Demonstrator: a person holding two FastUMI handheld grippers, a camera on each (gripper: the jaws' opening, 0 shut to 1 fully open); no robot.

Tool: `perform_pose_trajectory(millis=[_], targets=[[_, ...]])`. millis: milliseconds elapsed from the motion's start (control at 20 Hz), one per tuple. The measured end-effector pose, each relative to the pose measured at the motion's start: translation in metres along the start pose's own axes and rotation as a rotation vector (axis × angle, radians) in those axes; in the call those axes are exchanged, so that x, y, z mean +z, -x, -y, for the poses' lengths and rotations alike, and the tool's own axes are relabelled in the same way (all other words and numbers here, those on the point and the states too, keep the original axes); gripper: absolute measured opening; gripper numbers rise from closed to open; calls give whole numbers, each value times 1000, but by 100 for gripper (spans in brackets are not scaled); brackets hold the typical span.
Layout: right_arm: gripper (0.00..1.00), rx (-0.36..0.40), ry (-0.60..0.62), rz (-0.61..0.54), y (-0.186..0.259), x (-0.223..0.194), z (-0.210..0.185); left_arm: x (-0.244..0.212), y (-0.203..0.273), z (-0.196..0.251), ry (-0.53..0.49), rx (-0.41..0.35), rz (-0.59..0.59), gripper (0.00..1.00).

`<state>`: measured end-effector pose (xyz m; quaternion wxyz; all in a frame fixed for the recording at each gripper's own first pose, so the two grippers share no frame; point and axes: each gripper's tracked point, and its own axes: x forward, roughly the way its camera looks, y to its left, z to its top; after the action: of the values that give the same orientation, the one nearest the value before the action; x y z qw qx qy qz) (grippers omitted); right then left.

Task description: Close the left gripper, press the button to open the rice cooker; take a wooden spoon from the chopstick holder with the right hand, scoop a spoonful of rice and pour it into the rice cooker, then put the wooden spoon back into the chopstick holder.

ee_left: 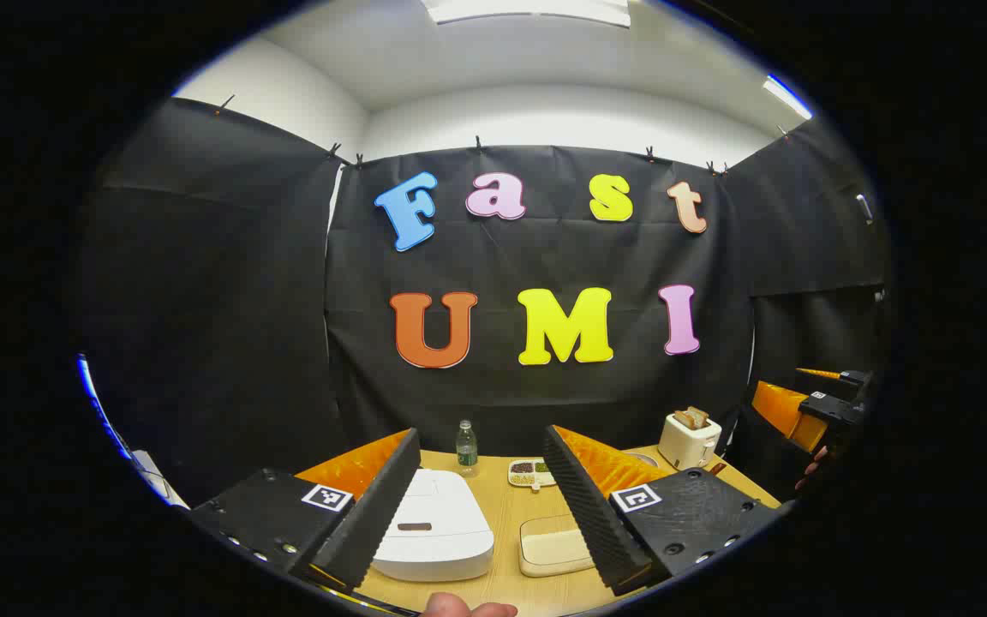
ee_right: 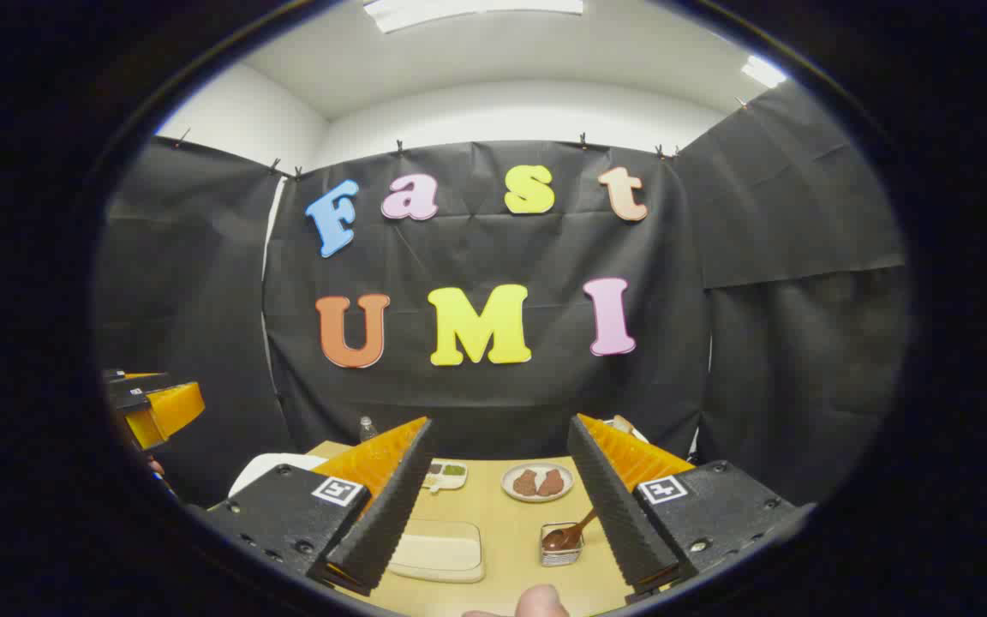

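Observation:
The white rice cooker (ee_left: 433,527) sits with its lid down on the wooden table (ee_left: 506,514), low between my left gripper's fingers. My left gripper (ee_left: 481,437) is open and holds nothing, well above the cooker. A shallow cream tray of rice (ee_left: 553,544) lies just right of the cooker. In the right gripper view, the wooden spoon (ee_right: 569,533) stands in a small clear chopstick holder (ee_right: 560,553), with the rice tray (ee_right: 438,548) to its left. My right gripper (ee_right: 500,424) hangs open and empty above them. The cooker's edge (ee_right: 275,467) shows at the left.
At the back of the table stand a water bottle (ee_left: 466,446), a divided snack dish (ee_left: 530,472) and a toaster (ee_left: 689,437) with bread. A plate of brown pieces (ee_right: 536,482) lies behind the chopstick holder. Black cloth walls close the booth on three sides.

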<state>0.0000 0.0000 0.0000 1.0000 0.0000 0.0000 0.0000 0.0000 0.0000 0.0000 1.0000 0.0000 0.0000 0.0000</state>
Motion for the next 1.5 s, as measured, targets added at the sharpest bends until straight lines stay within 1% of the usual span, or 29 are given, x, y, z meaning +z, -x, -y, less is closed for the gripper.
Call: perform_pose_trajectory(millis=[450,500,550,600,700,850,900,950,1000,1100,1150,1200,1250,1350,1400,1450,1500], targets=[[96,13,-8,-16,-3,-6,1,-5,2,-1,6,1,-25,95],[100,13,-10,-16,-3,-5,1,-6,1,-1,7,3,-24,94],[100,13,-12,-16,-3,-5,1,-5,1,-1,7,5,-24,94],[96,15,-13,-14,-4,-5,2,-6,2,-1,8,7,-24,95],[96,13,-17,-17,-5,-5,3,-7,2,-3,9,13,-27,95],[96,14,-24,-24,-6,-8,6,-9,2,-4,11,21,-32,95],[100,13,-26,-25,-7,-7,7,-9,1,-2,12,21,-34,95],[96,13,-27,-25,-7,-8,8,-10,1,-1,14,18,-37,95],[96,13,-27,-25,-9,-8,8,-11,0,-1,18,14,-43,95],[96,14,-22,-27,-11,-9,10,-15,-2,1,28,7,-59,94],[100,12,-20,-26,-13,-9,11,-17,-3,1,25,9,-65,94],[100,13,-20,-29,-15,-10,12,-20,-4,-1,20,11,-71,95],[96,13,-21,-30,-17,-10,14,-22,-6,-3,14,17,-80,95],[96,17,-24,-36,-23,-13,15,-29,-8,-6,8,24,-100,95],[100,20,-22,-42,-27,-14,15,-35,-10,-9,10,26,-118,95],[100,24,-18,-48,-30,-18,15,-44,-12,-14,14,29,-140,94],[100,29,-14,-54,-33,-19,14,-54,-14,-20,16,34,-172,90]])
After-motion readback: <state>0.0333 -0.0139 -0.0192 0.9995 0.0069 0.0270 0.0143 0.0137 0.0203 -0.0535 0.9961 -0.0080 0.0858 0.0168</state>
